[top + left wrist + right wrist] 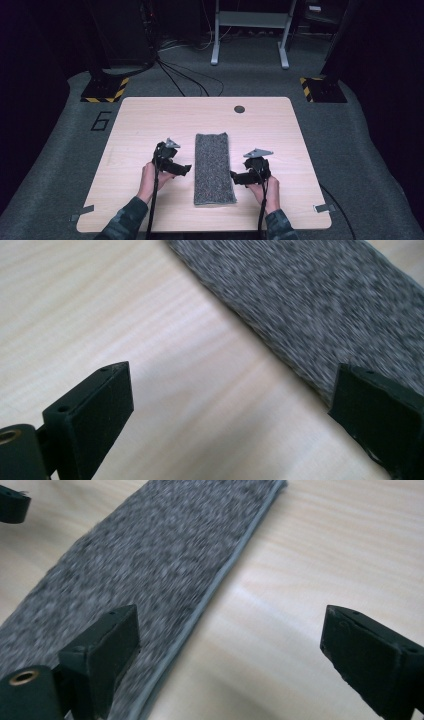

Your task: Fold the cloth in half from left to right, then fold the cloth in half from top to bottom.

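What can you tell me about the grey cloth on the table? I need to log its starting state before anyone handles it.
The grey cloth is a long, narrow rectangle of speckled, fuzzy-looking fabric, apparently folded, with a smooth pale hem along one long edge. It lies flat on the wooden table, lengthwise away from the person, near the table's middle. The left gripper and right gripper flank its long sides with fingers spread. Neither grips it; whether a finger touches it is unclear.
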